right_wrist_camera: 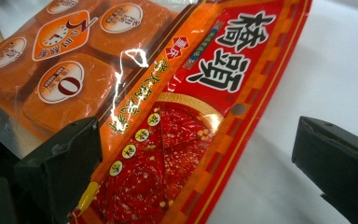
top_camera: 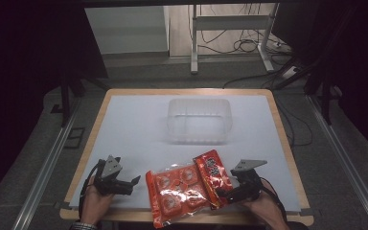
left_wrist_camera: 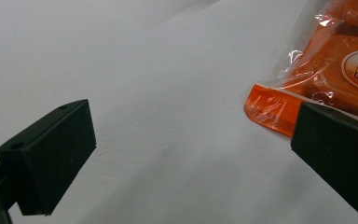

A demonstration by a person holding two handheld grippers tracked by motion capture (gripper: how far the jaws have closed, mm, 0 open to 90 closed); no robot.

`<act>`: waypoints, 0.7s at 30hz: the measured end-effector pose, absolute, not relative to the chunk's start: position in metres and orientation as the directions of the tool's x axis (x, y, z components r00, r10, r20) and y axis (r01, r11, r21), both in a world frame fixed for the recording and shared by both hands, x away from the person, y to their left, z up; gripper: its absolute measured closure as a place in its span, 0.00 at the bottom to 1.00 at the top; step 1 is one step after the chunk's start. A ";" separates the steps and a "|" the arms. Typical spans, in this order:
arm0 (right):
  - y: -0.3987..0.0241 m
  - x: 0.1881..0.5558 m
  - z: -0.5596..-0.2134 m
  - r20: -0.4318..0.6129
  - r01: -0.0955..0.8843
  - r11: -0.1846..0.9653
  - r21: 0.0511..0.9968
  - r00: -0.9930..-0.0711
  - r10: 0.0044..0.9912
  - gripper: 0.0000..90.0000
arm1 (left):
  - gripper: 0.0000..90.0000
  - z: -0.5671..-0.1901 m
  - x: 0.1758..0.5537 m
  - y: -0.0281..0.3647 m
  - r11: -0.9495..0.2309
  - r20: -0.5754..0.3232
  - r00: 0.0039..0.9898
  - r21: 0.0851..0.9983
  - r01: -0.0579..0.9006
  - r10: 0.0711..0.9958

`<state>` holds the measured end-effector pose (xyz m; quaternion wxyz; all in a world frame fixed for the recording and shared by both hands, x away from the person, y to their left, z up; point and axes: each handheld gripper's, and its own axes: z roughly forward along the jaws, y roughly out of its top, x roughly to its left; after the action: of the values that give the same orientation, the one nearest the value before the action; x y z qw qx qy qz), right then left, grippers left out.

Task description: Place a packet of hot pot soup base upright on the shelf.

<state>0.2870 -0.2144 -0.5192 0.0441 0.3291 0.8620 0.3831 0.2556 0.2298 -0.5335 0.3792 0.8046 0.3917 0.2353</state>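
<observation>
On the white surface (top_camera: 139,129), the red hotpot-base packet (top_camera: 213,177) lies long axis toward 12 o'clock, overlapping the orange pouch (top_camera: 175,191). The right gripper (top_camera: 227,191), jaws spread and empty, straddles its near end; the left gripper (top_camera: 132,184), likewise spread, sits at the pouch's 9 o'clock.

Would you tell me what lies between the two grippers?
In the high view, an orange packet and a red packet lie between the left gripper and right gripper.

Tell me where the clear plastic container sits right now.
In the high view the clear plastic container stands alone at the table's far centre, well beyond the orange snack pack and both grippers near the front edge.
</observation>
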 end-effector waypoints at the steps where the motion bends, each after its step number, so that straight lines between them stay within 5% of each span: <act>1: -0.213 0.287 -0.520 0.183 0.542 0.491 0.681 -0.776 0.604 0.03 | 0.00 -0.534 0.256 0.230 -0.407 0.082 0.583 0.794 0.452 0.808; 14: -0.205 0.292 -0.525 0.256 0.556 0.494 0.669 -0.796 0.549 0.17 | 0.00 -0.534 0.256 0.229 -0.415 0.089 0.586 0.790 0.451 0.805; 21: -0.193 0.292 -0.525 0.263 0.542 0.510 0.668 -0.813 0.520 0.32 | 0.00 -0.534 0.256 0.228 -0.417 0.090 0.590 0.791 0.447 0.803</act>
<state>0.2925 -0.1931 -0.5248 -0.0142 0.3057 0.8687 0.3896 0.2557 0.2285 -0.5336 0.3766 0.8081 0.3866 0.2360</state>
